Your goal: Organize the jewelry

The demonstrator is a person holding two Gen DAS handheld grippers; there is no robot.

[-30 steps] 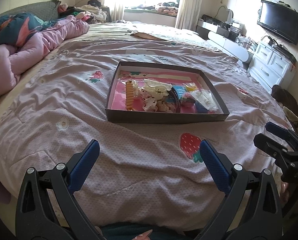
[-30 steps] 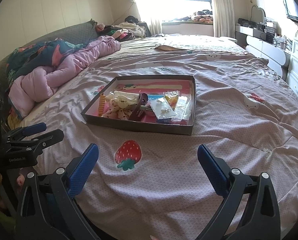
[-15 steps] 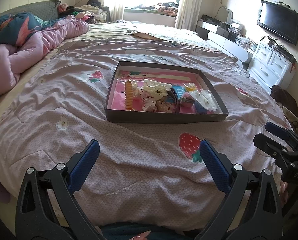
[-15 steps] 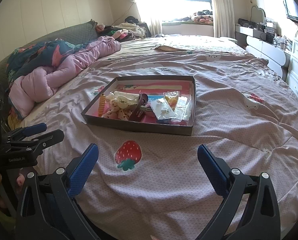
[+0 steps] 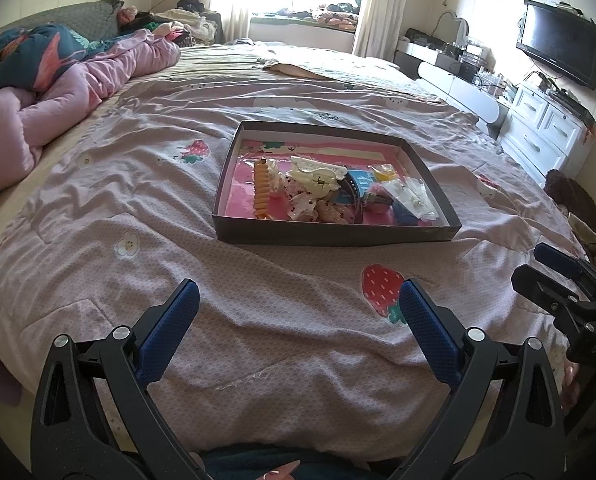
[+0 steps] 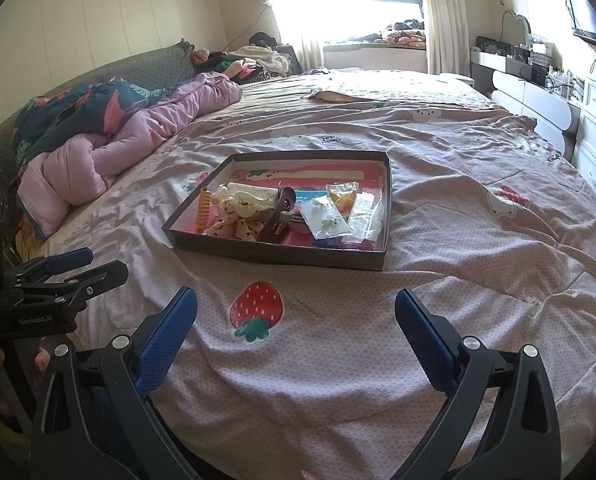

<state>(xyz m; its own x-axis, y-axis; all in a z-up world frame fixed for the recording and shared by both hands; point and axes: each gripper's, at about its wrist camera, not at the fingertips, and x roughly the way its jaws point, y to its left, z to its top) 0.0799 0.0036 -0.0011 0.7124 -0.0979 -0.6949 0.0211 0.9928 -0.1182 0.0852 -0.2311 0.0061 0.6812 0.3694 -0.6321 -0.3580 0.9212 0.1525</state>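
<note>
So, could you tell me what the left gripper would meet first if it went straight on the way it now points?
Probably the bedspread: the open left gripper aims low over it. If it clears the cloth, the near wall of the box comes next, though depth is hard to judge.

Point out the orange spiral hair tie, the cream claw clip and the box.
orange spiral hair tie (image 5: pixel 261 191): left wrist view, middle of its coil.
cream claw clip (image 5: pixel 314 178): left wrist view, its top near the hinge.
box (image 5: pixel 334 236): left wrist view, near wall.
</note>
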